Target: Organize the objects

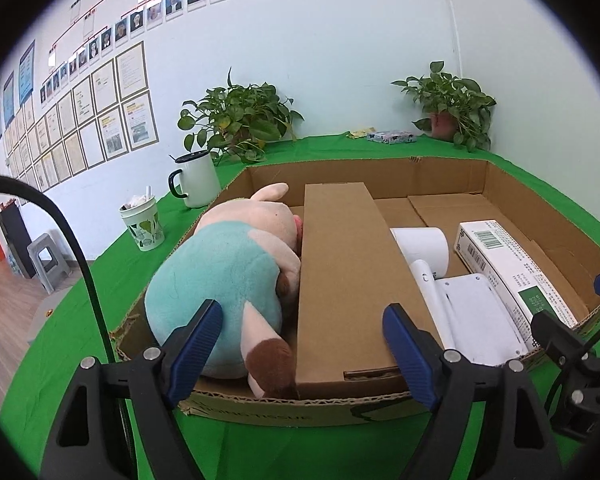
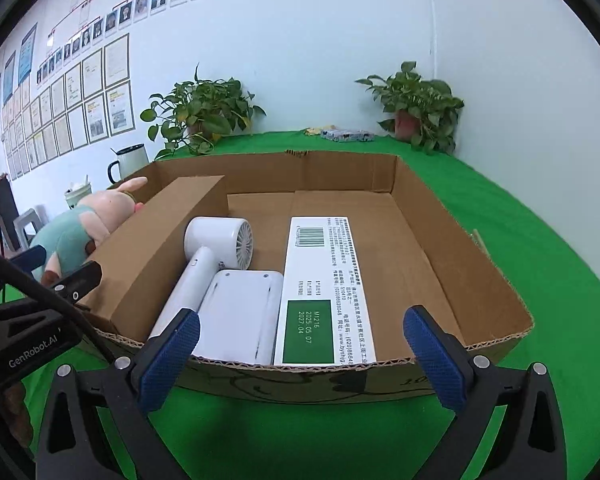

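Both tongs hover wide apart and empty at the near wall of the cardboard tray (image 2: pixel 460 240): the left gripper (image 1: pixel 304 344) before the plush toy, the right gripper (image 2: pixel 304 354) before the white items. Inside, a brown box (image 1: pixel 340 272) lies lengthwise as a divider; the plush toy (image 1: pixel 220 276) fills the left side, while the long white carton (image 2: pixel 324 280), hair dryer (image 2: pixel 216 248) and flat white device (image 2: pixel 240 312) sit packed side by side on the right. Placement looks finished; next comes checking the table for leftover items.

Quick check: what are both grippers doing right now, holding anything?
Left gripper: jaws open, holding nothing.
Right gripper: jaws open wide, holding nothing.
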`<state>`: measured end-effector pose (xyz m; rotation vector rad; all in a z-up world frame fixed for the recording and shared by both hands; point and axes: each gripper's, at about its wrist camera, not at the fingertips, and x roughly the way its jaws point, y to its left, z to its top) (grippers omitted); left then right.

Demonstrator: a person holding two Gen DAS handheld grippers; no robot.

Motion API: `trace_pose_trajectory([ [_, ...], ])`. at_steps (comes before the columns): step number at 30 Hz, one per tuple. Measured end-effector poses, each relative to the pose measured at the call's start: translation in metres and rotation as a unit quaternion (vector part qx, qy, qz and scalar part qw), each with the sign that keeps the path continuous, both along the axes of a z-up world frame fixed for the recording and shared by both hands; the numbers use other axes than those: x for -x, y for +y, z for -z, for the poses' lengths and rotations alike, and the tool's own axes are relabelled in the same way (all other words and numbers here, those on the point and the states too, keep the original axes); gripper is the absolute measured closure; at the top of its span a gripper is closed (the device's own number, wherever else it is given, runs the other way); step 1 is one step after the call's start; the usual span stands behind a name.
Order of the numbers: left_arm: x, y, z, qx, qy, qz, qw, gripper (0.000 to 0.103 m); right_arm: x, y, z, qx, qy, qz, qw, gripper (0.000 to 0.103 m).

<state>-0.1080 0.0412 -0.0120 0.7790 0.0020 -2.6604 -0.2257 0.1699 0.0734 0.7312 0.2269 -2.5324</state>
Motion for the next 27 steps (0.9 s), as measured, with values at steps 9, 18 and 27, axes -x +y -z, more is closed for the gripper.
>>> trace_pose_trajectory([
  [9,-0.0070,-0.0013,0.0068,-0.016,0.028,-0.003,0.9995,0.015,0.0031,0.0042,0.0051,0.000,0.014,-0.004,1.000,0.000],
  [18,-0.0033,-0.0038,0.0078,-0.031,0.021,0.009,0.9993,0.000,0.0024,0.0041,0.0050,0.000,0.015,-0.003,1.000,0.000],
  [27,-0.0039,-0.0039,0.0079,-0.031,0.021,0.009,0.9993,0.000,0.0018,0.0040,0.0049,0.000,0.015,-0.003,1.000,0.000],
])
